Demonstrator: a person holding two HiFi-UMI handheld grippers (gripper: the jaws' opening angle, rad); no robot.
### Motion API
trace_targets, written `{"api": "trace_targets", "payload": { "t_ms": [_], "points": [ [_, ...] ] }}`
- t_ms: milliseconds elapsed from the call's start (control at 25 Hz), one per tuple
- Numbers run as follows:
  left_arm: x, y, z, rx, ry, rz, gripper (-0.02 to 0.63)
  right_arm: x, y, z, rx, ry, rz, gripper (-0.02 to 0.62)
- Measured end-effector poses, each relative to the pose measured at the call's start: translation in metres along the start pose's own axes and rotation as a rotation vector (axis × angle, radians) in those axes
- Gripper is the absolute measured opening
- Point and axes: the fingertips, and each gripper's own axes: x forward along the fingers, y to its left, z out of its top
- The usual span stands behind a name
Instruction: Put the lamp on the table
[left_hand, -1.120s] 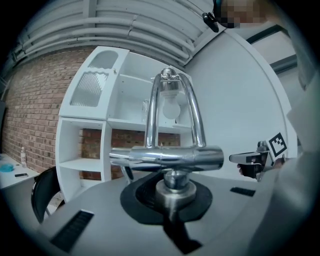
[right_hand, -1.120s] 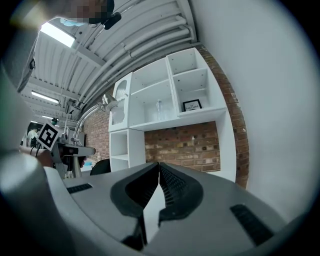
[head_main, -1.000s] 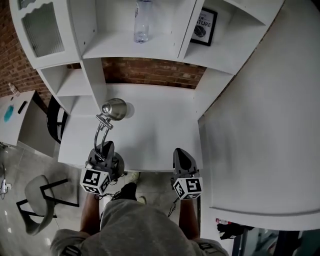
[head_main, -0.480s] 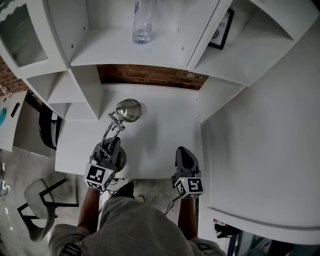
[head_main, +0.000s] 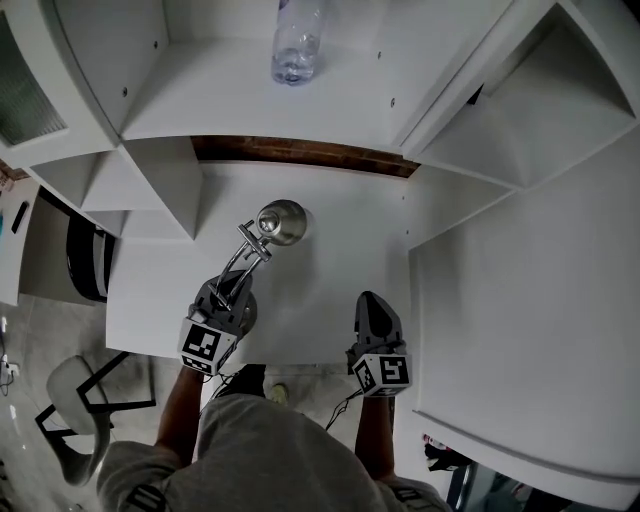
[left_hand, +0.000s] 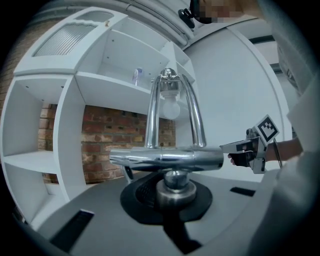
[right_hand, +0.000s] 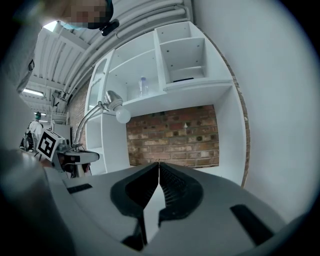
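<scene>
In gripper views only: left gripper (left_hand: 173, 194) fingers clamp lamp (left_hand: 165, 157); right gripper (right_hand: 159, 165) fingers together.

No word, brand or number can be read. The only signs are black-and-white square code patterns, one on the marker cube (head_main: 205, 346) of the left gripper (head_main: 230, 290) and one on the marker cube (head_main: 385, 372) of the right gripper (head_main: 371, 303), both at the table's (head_main: 330, 265) near edge. The bottle (head_main: 296, 45) above the table is too blurred to read.

You are wearing a grey short-sleeved shirt (head_main: 270, 458). Your dark grey left gripper (head_main: 233, 288) and right gripper (head_main: 370, 298) are each bearing a white cube (head_main: 203, 345) with black square markers, thin dark cables (head_main: 345, 408) hanging beneath.
</scene>
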Motion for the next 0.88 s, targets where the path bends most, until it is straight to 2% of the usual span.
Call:
{"api": "trace_targets", "payload": {
  "t_ms": [880],
  "points": [
    [0.043,0.023,-0.052,-0.031,0.073,-0.029,0.000,0.029,-0.012,-0.044,0.026,0.112,-0.024,0.025]
  ]
}}
